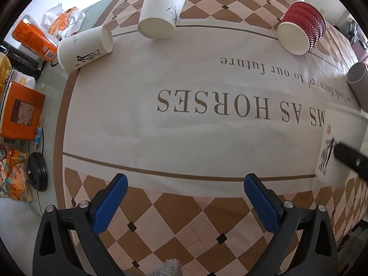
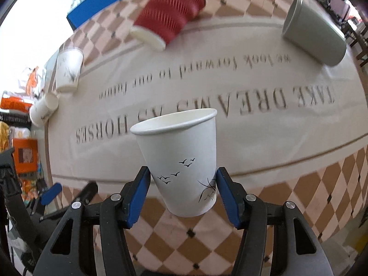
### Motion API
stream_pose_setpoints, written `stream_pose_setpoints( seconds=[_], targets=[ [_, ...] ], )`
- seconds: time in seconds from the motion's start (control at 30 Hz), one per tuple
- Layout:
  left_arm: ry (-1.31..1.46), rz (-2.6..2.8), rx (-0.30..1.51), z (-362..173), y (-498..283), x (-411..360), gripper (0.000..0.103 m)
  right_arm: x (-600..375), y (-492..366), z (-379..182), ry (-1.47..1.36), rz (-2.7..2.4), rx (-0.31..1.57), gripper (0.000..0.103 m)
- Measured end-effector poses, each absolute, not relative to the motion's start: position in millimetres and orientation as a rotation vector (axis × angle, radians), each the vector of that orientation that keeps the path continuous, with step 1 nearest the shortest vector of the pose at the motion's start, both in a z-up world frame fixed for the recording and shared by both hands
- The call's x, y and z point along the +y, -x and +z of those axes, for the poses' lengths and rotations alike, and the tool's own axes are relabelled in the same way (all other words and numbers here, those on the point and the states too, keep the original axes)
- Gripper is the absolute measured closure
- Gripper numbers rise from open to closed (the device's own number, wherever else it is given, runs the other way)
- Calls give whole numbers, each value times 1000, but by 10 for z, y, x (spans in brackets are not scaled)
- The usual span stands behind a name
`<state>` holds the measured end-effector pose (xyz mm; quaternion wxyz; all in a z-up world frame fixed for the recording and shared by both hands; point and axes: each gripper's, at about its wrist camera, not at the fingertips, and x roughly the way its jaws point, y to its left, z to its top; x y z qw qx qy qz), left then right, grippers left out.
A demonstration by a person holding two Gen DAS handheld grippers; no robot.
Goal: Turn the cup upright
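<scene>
My right gripper [image 2: 182, 179] is shut on a white paper cup with bird drawings [image 2: 181, 158]. It holds the cup nearly upright, mouth up, above the tablecloth. The same cup shows blurred at the right edge of the left wrist view [image 1: 338, 158], with a black finger [image 1: 349, 158] of the right gripper across it. My left gripper [image 1: 184, 188] is open and empty above the checkered border. Two white paper cups [image 1: 161, 13] [image 1: 85, 49], a red ribbed cup [image 1: 301, 31] and a grey cup [image 1: 358, 82] lie on their sides at the far side.
The table carries a lettered cloth with a checkered border [image 1: 184, 225]. Left of it lie an orange box [image 1: 21, 112], an orange packet [image 1: 34, 38], a black lid [image 1: 38, 171] and wrappers. A blue box [image 2: 101, 0] stands behind the table.
</scene>
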<state>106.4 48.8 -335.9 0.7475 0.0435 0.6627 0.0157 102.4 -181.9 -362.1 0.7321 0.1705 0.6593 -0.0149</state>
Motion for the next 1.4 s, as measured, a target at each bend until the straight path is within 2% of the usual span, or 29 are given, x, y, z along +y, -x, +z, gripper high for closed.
stream_pose_setpoints(
  seconds=[0.33,0.57,1.17,1.33,1.4],
  targets=[
    [-92,43,1442,-3475,-1312,523,0,-1908,-1314,-3589,-362,-88,1132,42],
    [-114,35,1437,-3573,-1321,503,0,-1875,-1222,-3706,-304,-107,985,42],
    [-124,25,1415,-3496,-1164,357,0,-1781,-844,-3768,-221,-104,1024,41],
    [-131,19,1398,-3392,-1150,289,0,-1787,-800,-3698,-203,-114,1027,29],
    [-136,13,1389,-3340,-1133,255,0,-1784,-765,-3644,-191,-118,1024,28]
  ],
)
